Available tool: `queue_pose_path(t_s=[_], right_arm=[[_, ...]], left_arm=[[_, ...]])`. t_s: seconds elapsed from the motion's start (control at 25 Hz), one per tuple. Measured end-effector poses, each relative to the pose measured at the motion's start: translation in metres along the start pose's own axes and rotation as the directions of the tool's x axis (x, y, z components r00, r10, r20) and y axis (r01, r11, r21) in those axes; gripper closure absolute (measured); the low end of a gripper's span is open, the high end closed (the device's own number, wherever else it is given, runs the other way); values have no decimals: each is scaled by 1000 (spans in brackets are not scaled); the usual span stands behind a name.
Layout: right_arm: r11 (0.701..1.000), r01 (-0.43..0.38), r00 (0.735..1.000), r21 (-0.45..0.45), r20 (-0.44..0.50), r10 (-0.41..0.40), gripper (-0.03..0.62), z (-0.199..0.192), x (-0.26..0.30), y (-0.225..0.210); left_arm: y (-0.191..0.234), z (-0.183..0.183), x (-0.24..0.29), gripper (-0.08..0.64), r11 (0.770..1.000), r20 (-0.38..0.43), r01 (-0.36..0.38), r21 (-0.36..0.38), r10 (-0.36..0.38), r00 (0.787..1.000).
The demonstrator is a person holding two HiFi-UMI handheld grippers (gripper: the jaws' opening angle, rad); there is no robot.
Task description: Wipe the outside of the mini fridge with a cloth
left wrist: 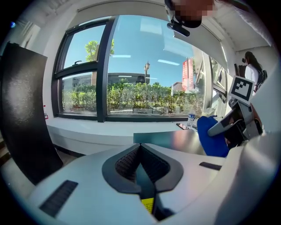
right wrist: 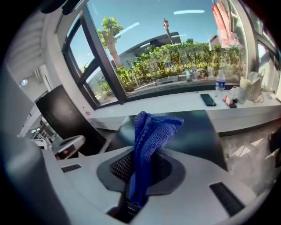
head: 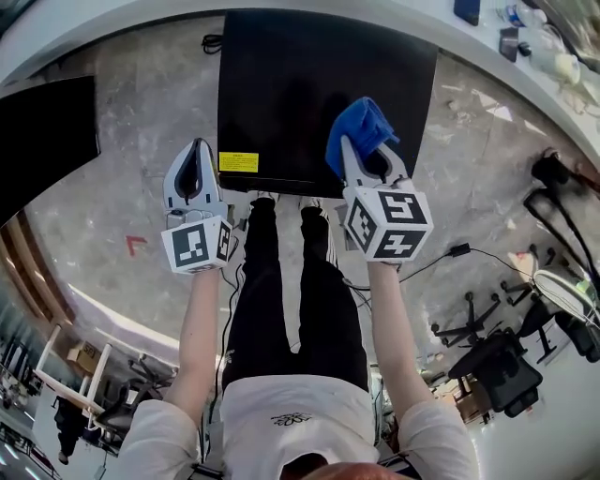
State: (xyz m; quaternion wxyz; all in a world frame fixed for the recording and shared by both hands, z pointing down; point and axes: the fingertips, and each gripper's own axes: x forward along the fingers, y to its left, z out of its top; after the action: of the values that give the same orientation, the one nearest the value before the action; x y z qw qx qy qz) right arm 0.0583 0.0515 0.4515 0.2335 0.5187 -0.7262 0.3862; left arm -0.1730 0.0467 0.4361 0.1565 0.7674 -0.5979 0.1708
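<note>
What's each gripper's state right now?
Left gripper: shut, nothing between its jaws.
Right gripper: shut on the blue knitted cloth.

"Any room by the black, box-shaped mini fridge [head: 309, 84]?"

"Yes. Its top is bare, and the grey stone floor [head: 150, 122] left of it is open."

"What's in the way?"

"The white curved window ledge [head: 94, 28] just behind it, and a big black panel [head: 47, 141] further left."

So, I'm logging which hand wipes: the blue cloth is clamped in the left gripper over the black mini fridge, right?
Not quite. The blue cloth is clamped in the right gripper, over the black mini fridge. The right gripper view shows it pinched between the jaws; the left gripper is shut on nothing.
</note>
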Motion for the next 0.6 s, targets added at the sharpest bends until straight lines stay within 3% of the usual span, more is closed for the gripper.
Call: queue_pose_path(t_s=[0.24,0.4,0.6], right_arm=[[972,-226,972,59,-53,229,512,-17,64,127],[961,-272,953,52,-124,277,512,-41,99,170],[958,-282,936,57,-202,288,512,-60,128,185]], left_arm=[[16,-2,-1,555,999,-4,-30,-31,30,1000],[32,-10,-8,555,997,-10,-60,-57,60,998],[49,-18,-11,555,994,-14,-86,-73,85,996]])
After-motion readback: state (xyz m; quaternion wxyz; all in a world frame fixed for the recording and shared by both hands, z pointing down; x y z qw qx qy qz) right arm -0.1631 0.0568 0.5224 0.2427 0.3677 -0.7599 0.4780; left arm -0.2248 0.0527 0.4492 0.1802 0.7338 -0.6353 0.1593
